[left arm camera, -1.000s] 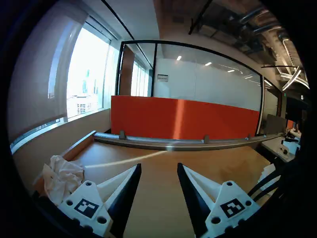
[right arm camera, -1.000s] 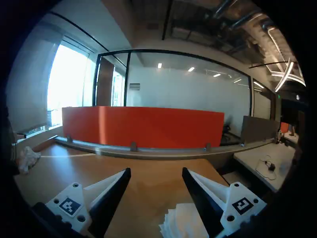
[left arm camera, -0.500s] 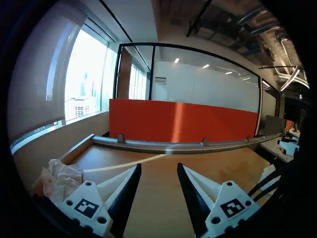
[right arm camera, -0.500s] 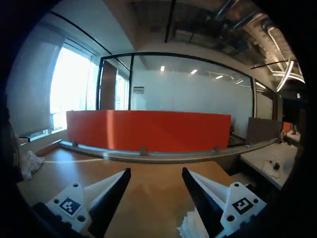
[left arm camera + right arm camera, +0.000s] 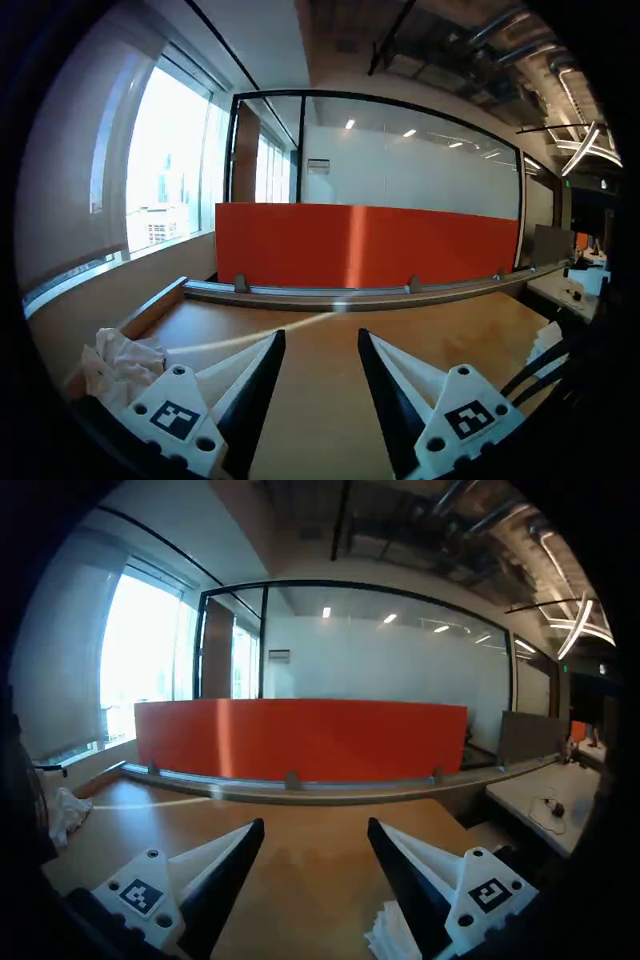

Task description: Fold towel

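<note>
Both empty, left gripper point(image 5: 318, 352) and right gripper point(image 5: 316, 836) fingers point(image 5: 250, 384) apart, crumpled towel point(image 5: 120, 368) (whitish heap)

- The left gripper point(image 5: 319, 334) has two white plastic wedge fingers point(image 5: 408, 376) that taper to sharp tips, each with a black inner face.
- Each finger carries a square black-and-white coded marker point(image 5: 174, 416) with round screw holes point(image 5: 178, 370) set around it.
- The right gripper point(image 5: 315, 822) looks the same: white wedges, black inner faces, a coded square and dark round holes on each finger.
</note>
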Tool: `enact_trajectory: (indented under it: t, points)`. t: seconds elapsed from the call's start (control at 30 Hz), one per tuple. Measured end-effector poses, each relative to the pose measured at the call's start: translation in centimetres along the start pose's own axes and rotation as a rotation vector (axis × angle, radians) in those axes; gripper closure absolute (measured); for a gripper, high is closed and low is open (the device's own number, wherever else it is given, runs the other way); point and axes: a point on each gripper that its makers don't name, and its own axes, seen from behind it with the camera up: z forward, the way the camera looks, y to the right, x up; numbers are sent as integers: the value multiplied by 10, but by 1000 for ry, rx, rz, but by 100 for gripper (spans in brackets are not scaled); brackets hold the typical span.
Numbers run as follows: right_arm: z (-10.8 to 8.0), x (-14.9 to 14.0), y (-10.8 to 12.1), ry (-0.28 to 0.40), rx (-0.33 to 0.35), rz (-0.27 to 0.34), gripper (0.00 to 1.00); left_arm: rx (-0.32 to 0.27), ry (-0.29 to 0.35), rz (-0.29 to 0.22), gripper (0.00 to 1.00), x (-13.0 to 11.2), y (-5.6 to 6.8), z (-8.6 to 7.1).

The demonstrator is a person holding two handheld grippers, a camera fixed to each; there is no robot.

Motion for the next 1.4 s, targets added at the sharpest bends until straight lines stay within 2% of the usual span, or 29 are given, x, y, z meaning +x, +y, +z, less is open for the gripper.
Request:
enact_trajectory:
  t: [0.27,0.6,0.87,1.1,1.4]
  points:
    - [-6,6,-1,21,3,7,0,2,42,43,35,-21,2,5]
    - [-5,-13,-11,15,27,-53,0,41,103,84,35,-48,-7,4]
    - [2,-33,-20,8,39,-62,0,56,128,121,34,-73,-17,2]
    - [10,-51,-26,1,33,-91,0,61,155,95,34,-95,-26,2]
    - [14,-60,-28,-5,20,-77,0,68,182,82,34,-114,-34,3]
